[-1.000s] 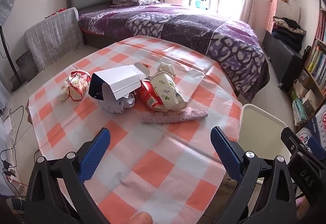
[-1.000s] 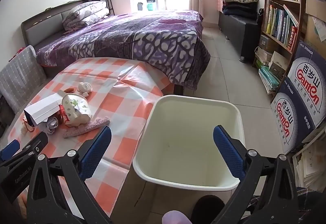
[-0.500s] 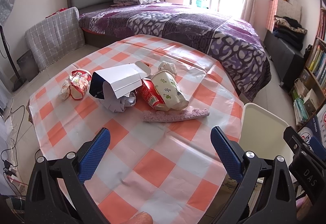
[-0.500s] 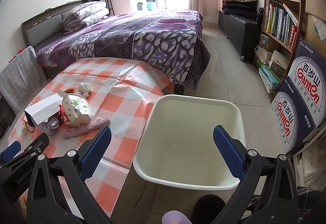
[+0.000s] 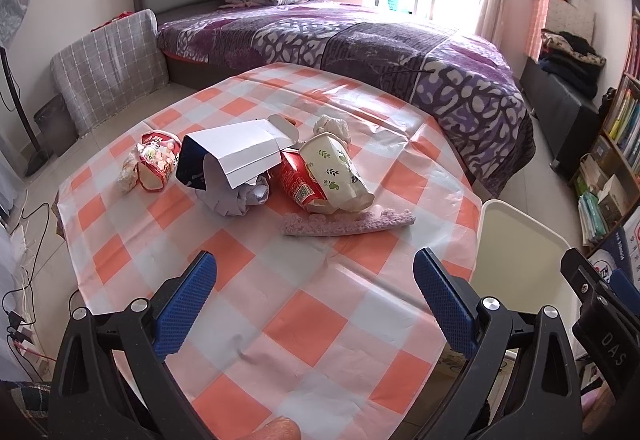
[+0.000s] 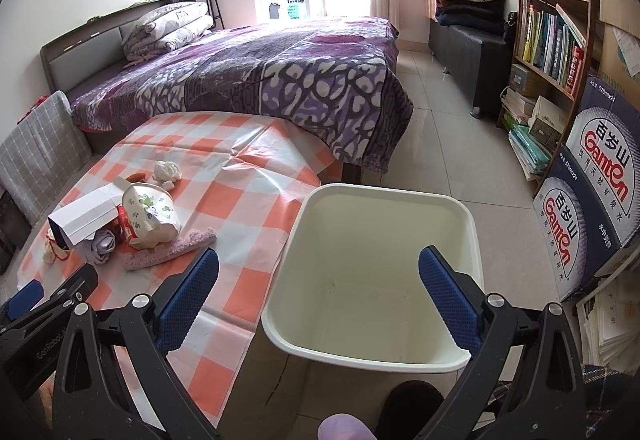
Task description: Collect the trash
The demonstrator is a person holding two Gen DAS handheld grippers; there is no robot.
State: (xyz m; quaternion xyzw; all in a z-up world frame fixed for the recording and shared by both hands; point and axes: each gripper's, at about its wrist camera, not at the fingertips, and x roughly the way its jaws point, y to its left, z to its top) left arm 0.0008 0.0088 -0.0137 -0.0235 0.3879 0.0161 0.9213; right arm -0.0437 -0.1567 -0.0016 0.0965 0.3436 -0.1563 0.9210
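Both grippers empty, jaws wide. Left gripper hovers over the near part of the table w/ orange-white check cloth; right gripper hangs above the cream bin, which stands on the floor just beside the table's right edge, nothing visible inside.

Trash sits in 1 cluster toward the table's middle, well apart from both grippers: white carton lying over crumpled paper, red packet touching a leaf-print paper cup on its side, pink knitted strip in front of them. Snack wrapper to the left, tissue wad toward the far edge. Bed beyond the table.
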